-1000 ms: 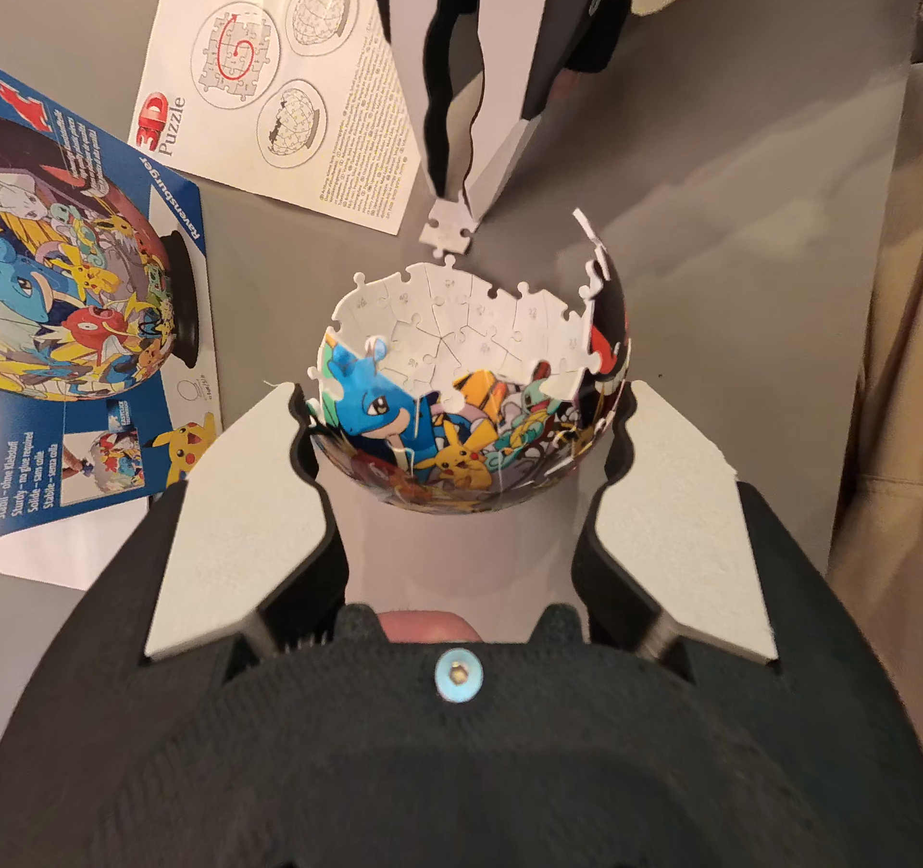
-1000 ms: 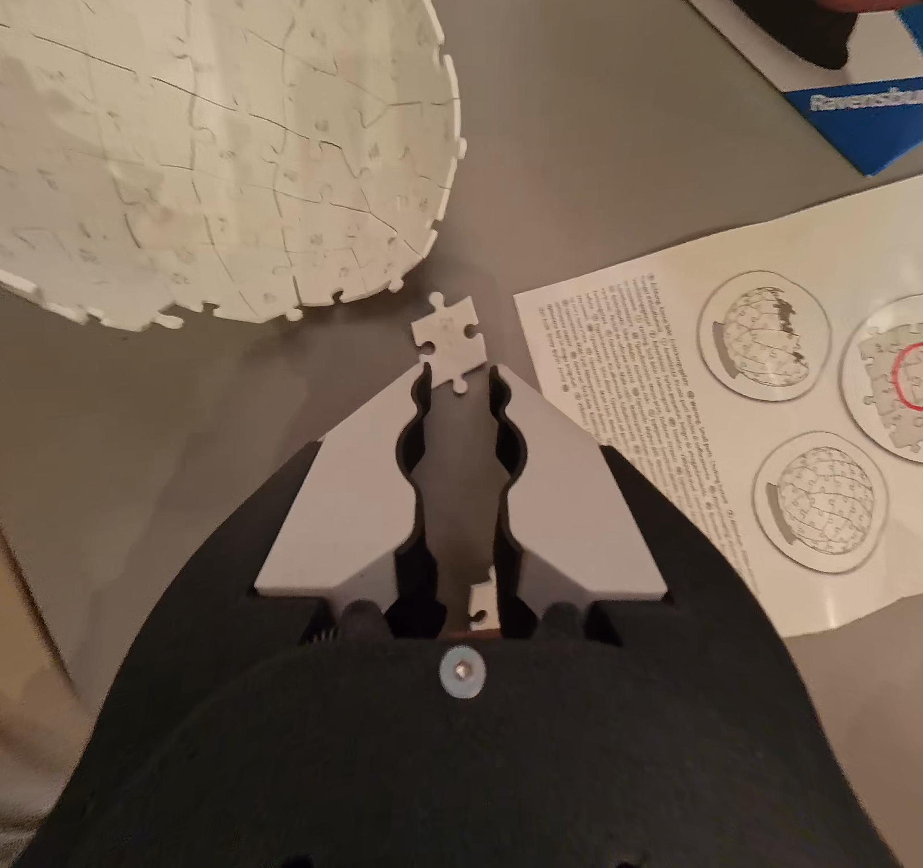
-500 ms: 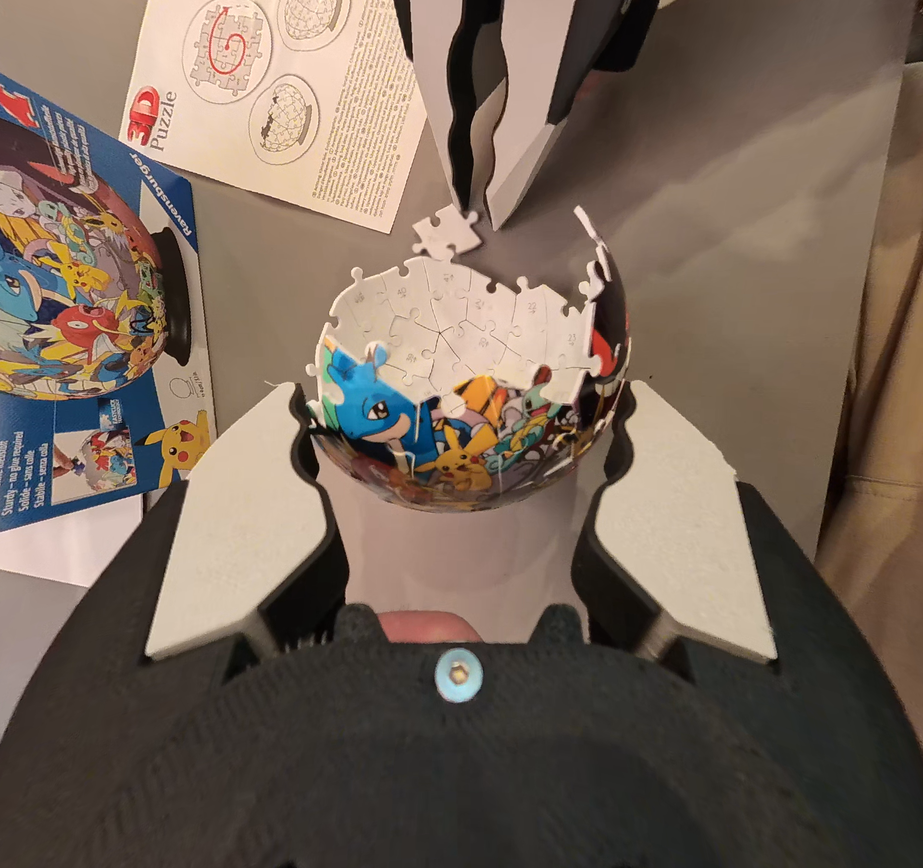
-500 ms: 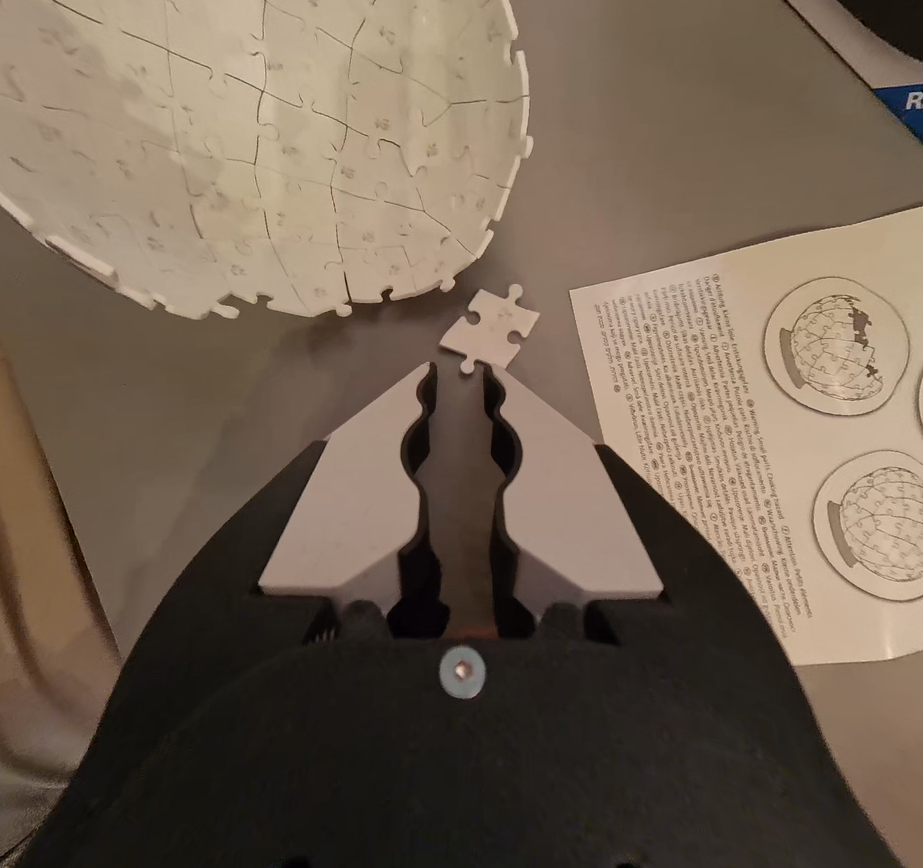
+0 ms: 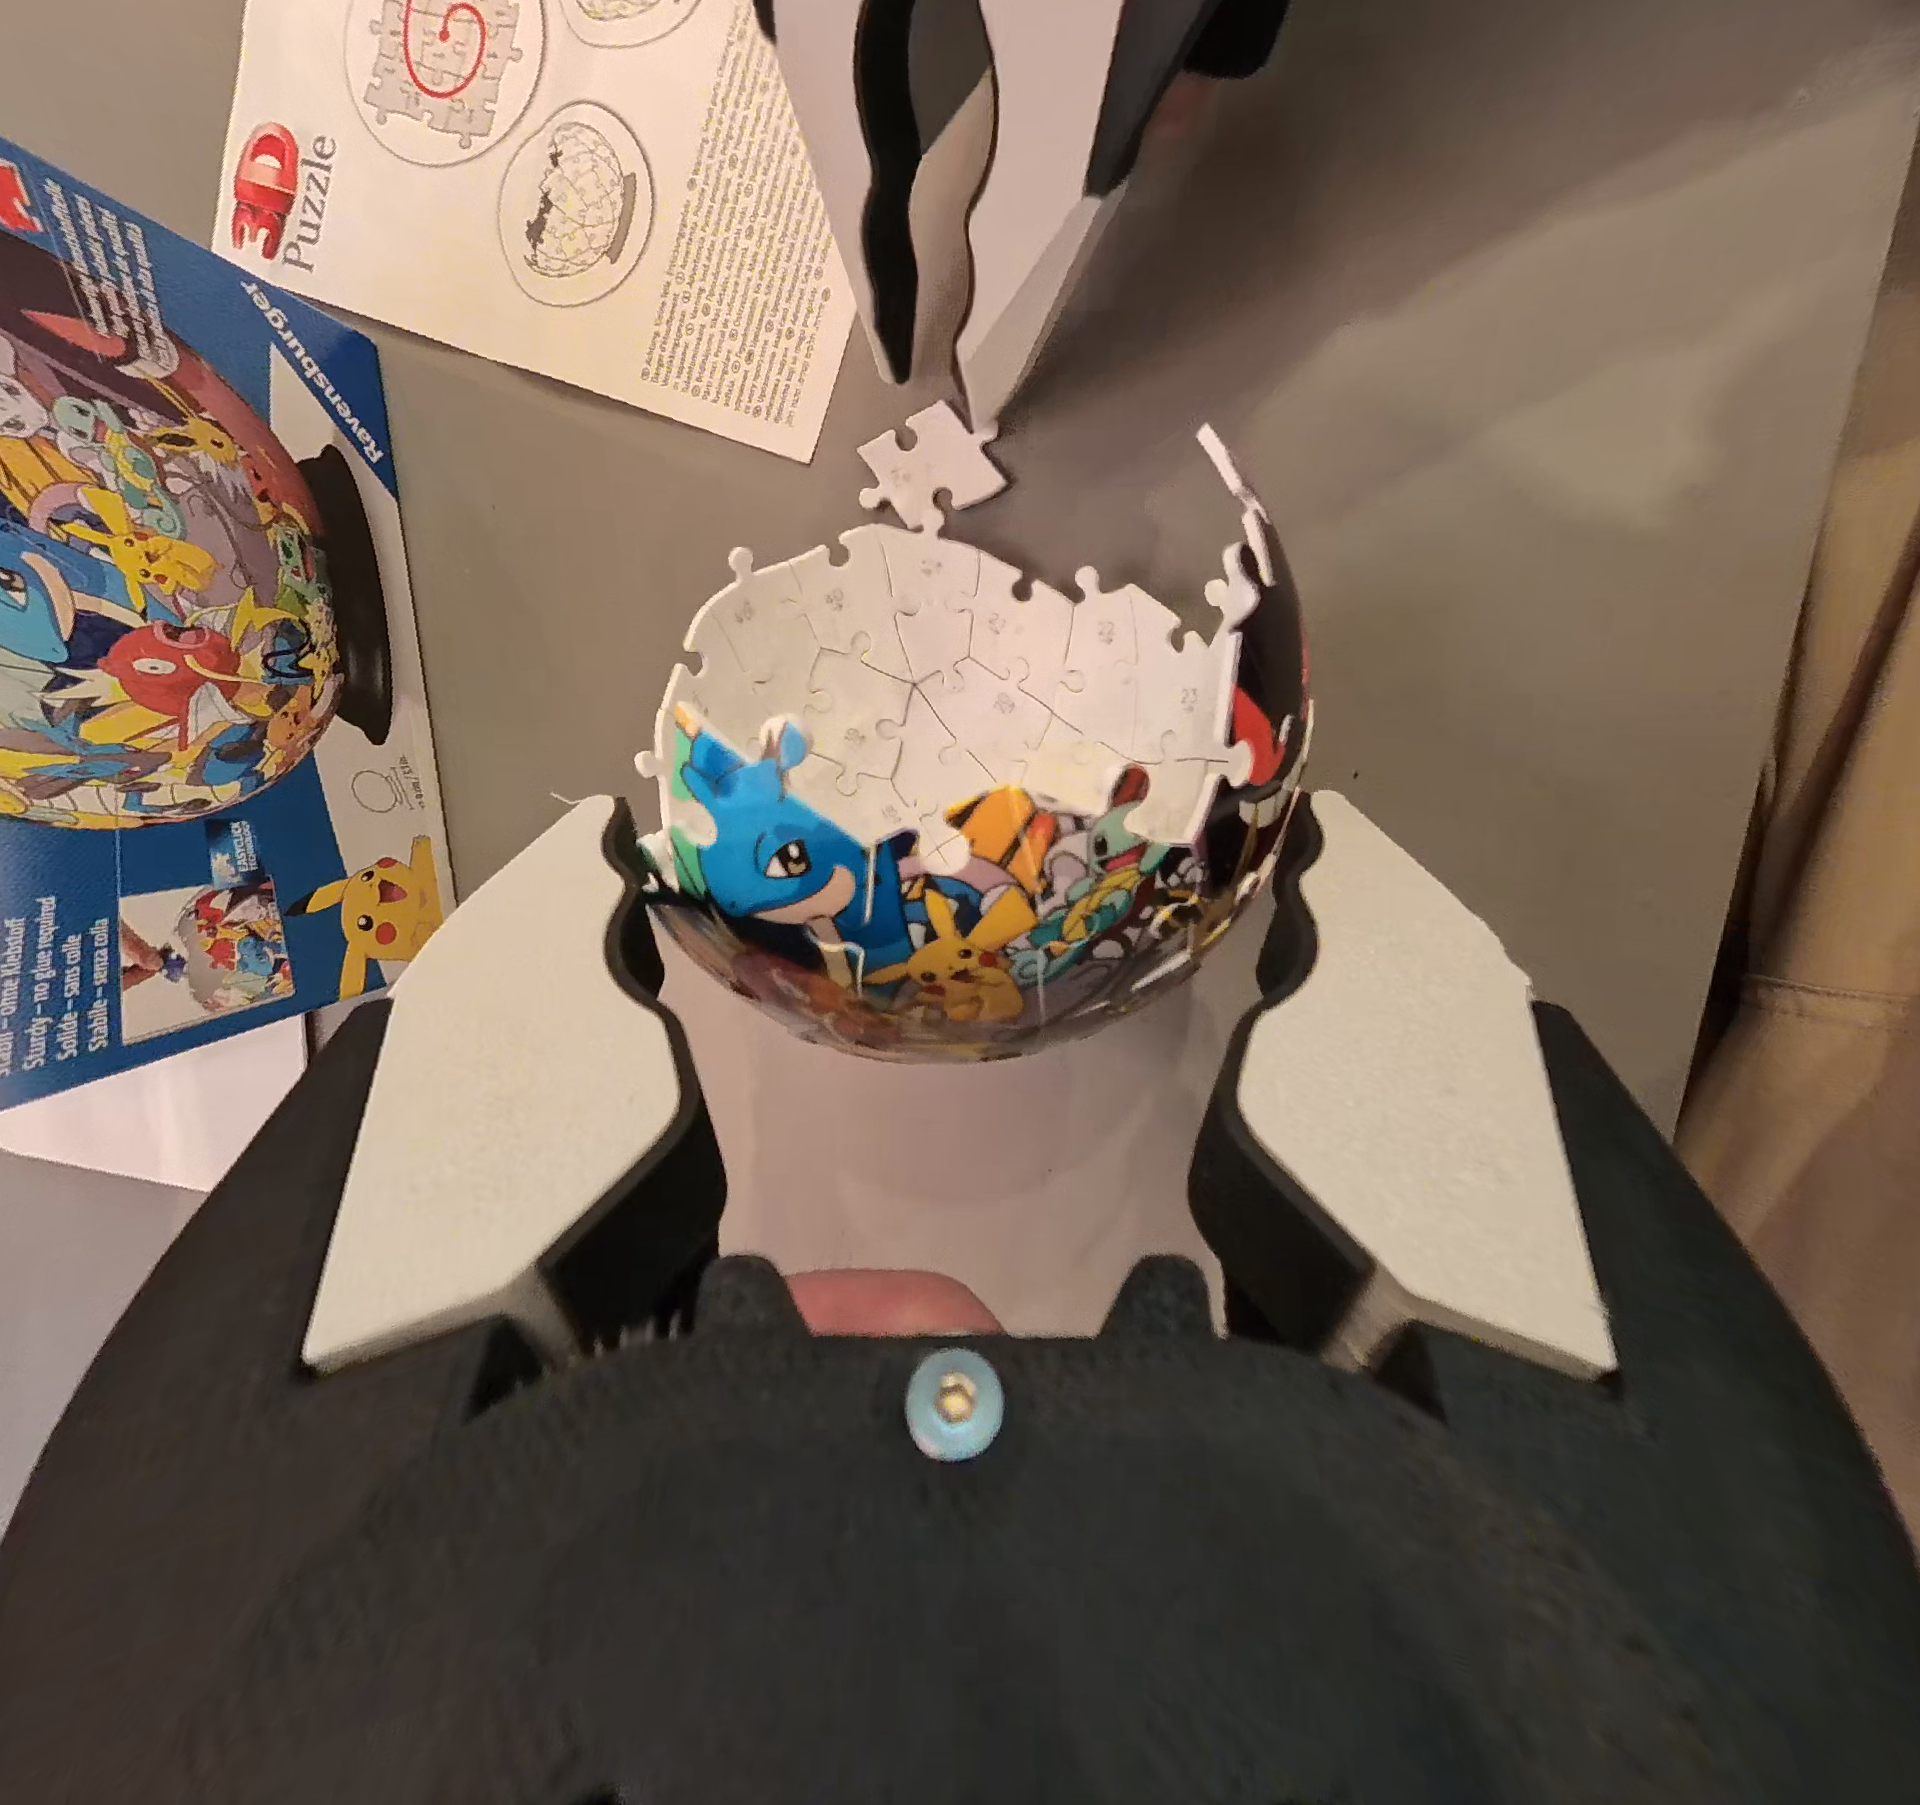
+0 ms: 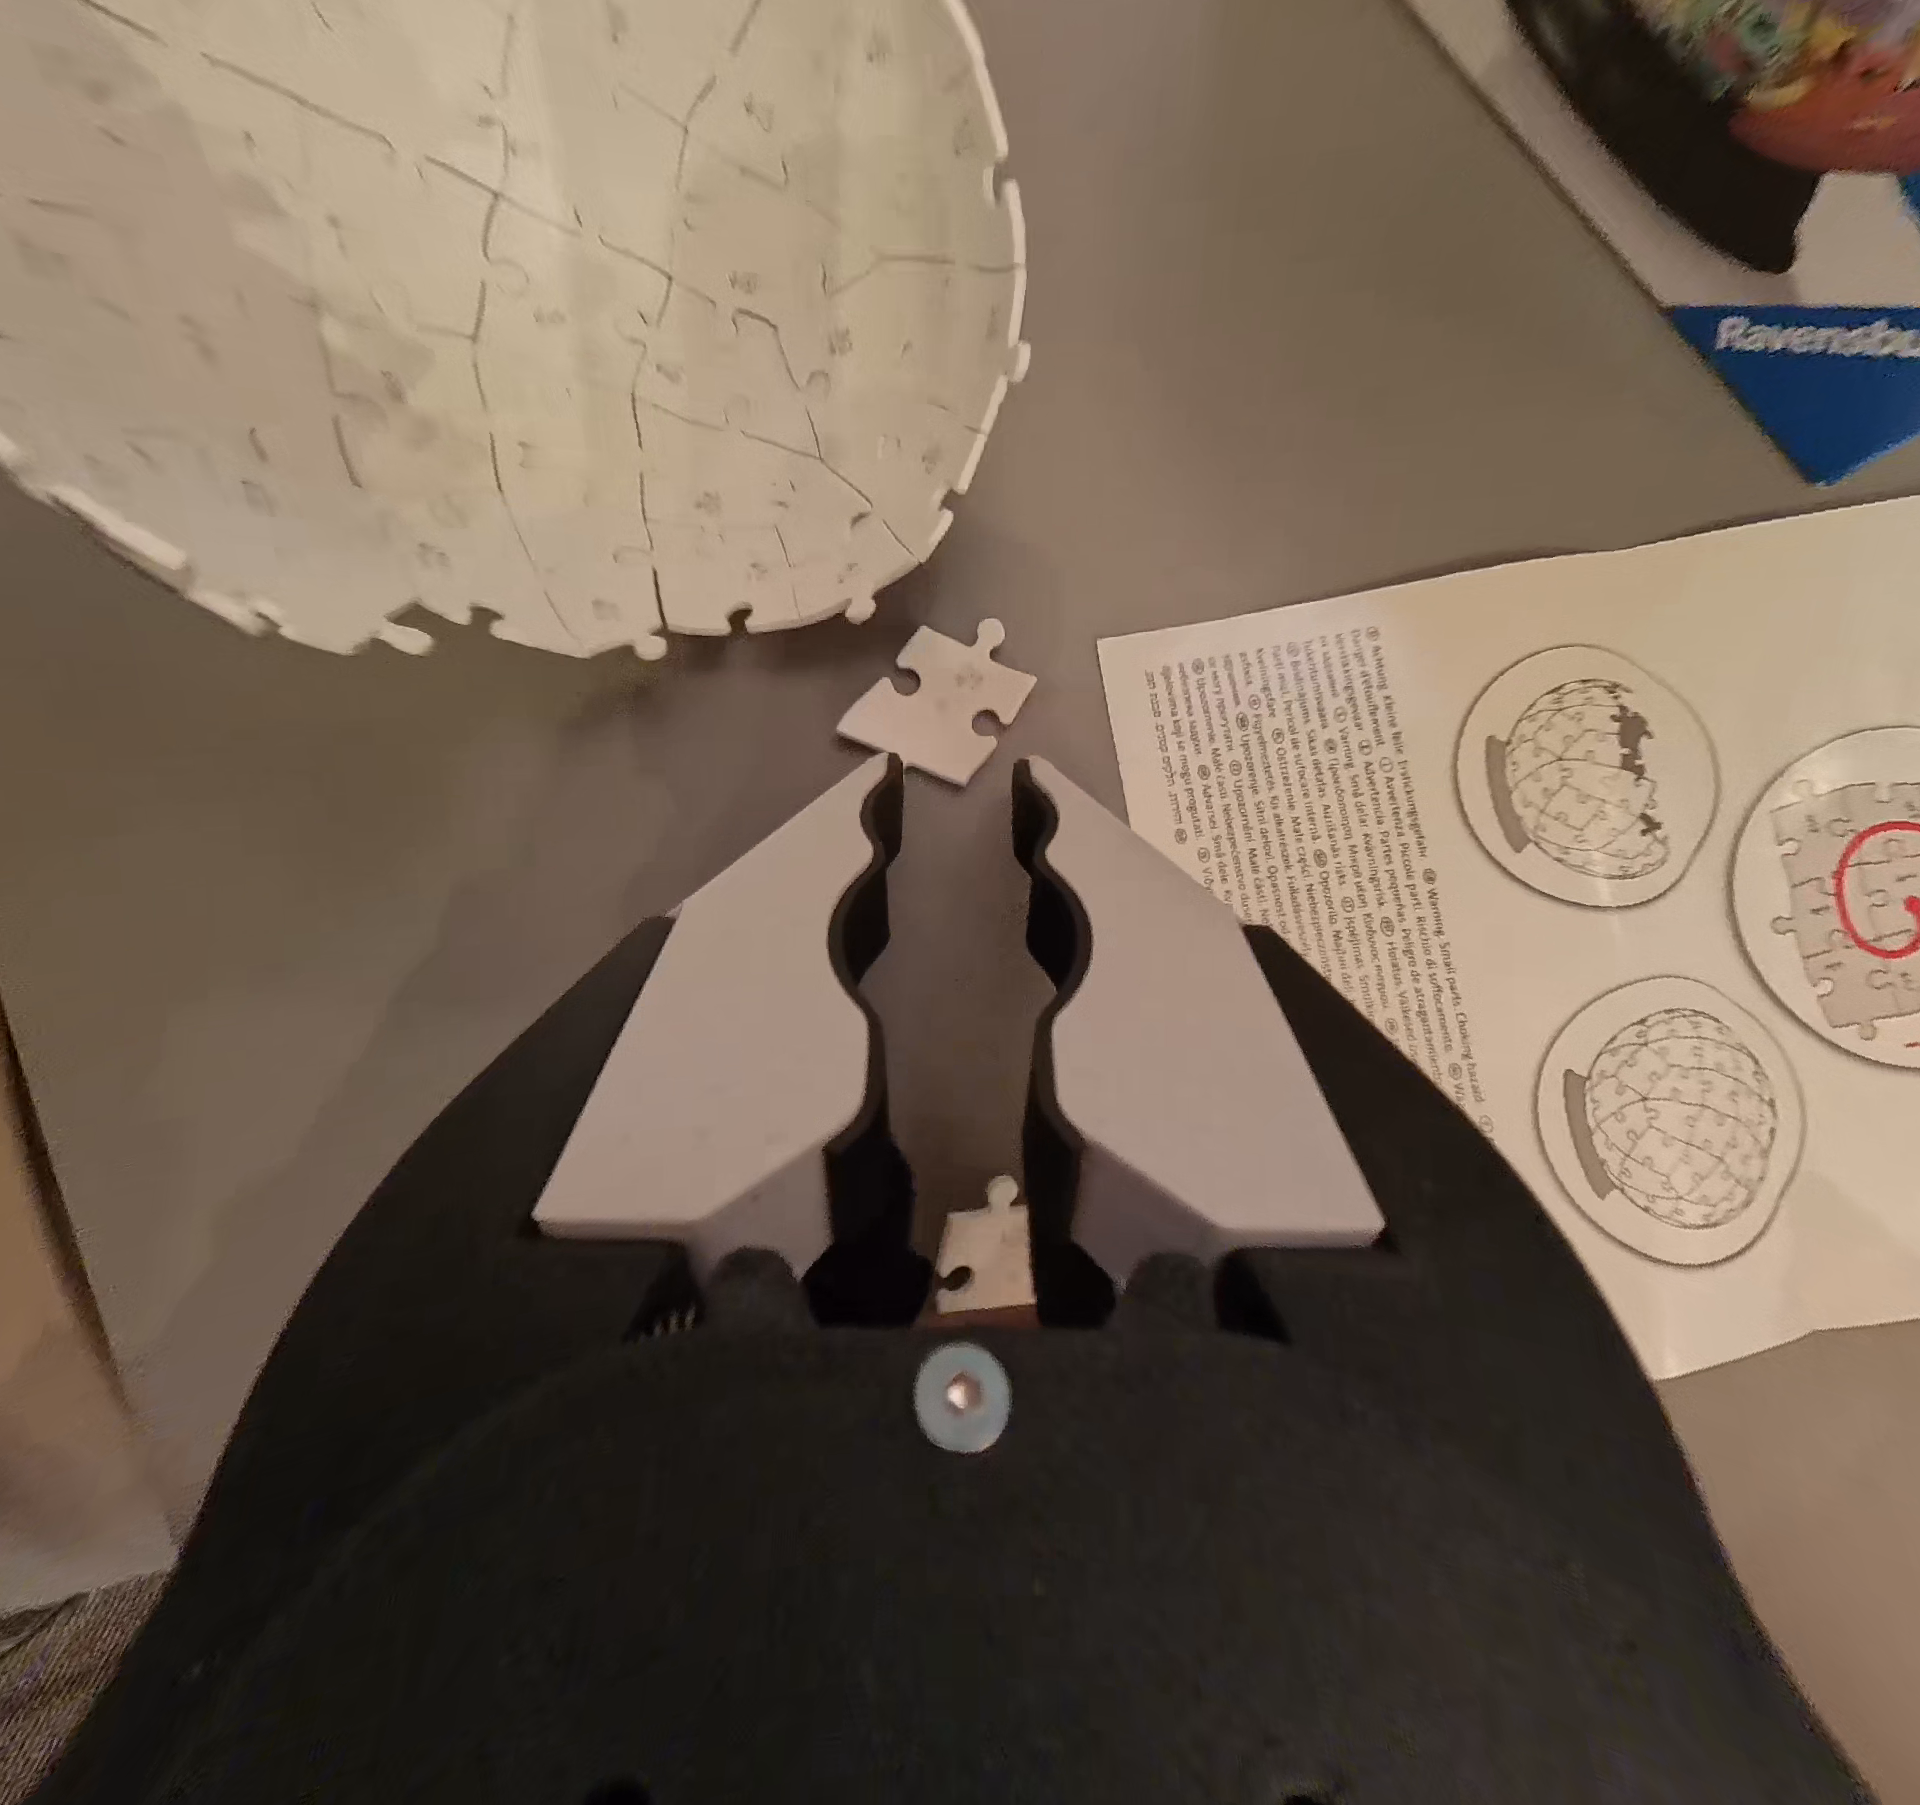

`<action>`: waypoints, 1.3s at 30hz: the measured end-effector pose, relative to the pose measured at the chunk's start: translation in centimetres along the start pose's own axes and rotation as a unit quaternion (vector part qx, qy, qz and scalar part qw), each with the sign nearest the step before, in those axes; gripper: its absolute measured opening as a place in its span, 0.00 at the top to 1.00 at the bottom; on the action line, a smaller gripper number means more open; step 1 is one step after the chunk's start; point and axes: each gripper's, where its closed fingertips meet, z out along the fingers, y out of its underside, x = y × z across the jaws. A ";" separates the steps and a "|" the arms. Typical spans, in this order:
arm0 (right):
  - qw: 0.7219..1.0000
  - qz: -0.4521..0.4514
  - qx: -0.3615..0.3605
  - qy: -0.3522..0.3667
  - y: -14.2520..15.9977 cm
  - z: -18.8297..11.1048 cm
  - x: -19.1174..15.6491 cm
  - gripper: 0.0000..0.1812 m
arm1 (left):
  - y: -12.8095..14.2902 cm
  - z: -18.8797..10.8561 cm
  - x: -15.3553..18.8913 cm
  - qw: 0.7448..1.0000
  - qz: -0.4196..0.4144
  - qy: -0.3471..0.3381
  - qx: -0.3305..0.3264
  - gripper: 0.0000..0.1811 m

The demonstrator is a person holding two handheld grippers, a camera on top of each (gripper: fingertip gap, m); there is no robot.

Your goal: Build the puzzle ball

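While my left gripper (image 5: 956, 882) holds the half-built puzzle ball (image 5: 966, 799) between widely spread jaws, open bowl facing up over the grey desk (image 5: 1507, 405), I see the box lid (image 5: 177, 633) and instruction sheet (image 5: 540, 145) lying toward the desk's left edge. My right gripper (image 6: 954, 776) has its jaws slightly parted, one tip touching the loose white piece (image 6: 940, 701) just beside the ball's rim; whether it grips it, I cannot tell.
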 end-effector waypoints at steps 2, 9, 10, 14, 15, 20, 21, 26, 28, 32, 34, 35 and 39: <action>1.000 0.005 -0.006 -0.013 0.2 0.4 -0.3 0.90 | 0.0 0.0 0.0 1.000 -0.003 0.001 -0.005 0.37; 1.000 0.008 -0.007 -0.009 -0.2 0.8 -1.1 0.91 | -0.1 0.0 0.0 1.000 -0.006 0.006 -0.025 0.38; 1.000 0.002 -0.006 -0.003 -0.3 0.7 -1.1 0.91 | -0.2 0.1 0.0 1.000 -0.006 0.006 -0.026 0.38; 1.000 0.003 -0.007 -0.014 -0.4 0.5 -1.7 0.92 | -0.3 0.1 0.1 1.000 -0.006 0.007 -0.028 0.38; 1.000 0.004 -0.010 -0.013 -0.3 0.6 -1.8 0.92 | -0.3 0.1 0.1 1.000 -0.008 0.006 -0.028 0.38; 1.000 0.001 -0.014 -0.022 -0.3 1.0 -2.7 0.92 | -0.1 0.1 0.3 0.999 -0.010 0.006 -0.029 0.38; 1.000 0.001 -0.013 -0.021 -0.3 1.0 -2.7 0.92 | -0.1 0.0 0.4 0.999 -0.011 0.006 -0.030 0.38; 1.000 0.005 -0.008 -0.024 -0.5 0.9 -2.8 0.92 | 0.3 0.0 0.3 0.999 -0.015 0.003 -0.033 0.38; 1.000 0.005 0.004 -0.025 -0.9 0.4 -2.7 0.91 | 0.4 -0.1 0.3 0.999 -0.016 0.004 -0.036 0.38; 0.999 -0.011 0.035 -0.016 -2.3 -0.7 -1.9 0.93 | 0.5 -0.2 0.2 0.999 -0.017 0.003 -0.042 0.38; 0.999 -0.017 0.044 -0.017 -2.9 -1.0 -1.6 0.94 | 0.5 -0.2 0.2 0.999 -0.017 0.003 -0.045 0.38; 0.998 -0.022 0.048 -0.020 -3.2 -1.0 -1.5 0.95 | 0.5 -0.2 0.2 0.999 -0.017 0.004 -0.046 0.38; 0.998 -0.035 0.046 -0.039 -3.7 -0.1 -1.5 0.97 | 0.5 -0.3 0.3 0.998 -0.018 0.006 -0.052 0.38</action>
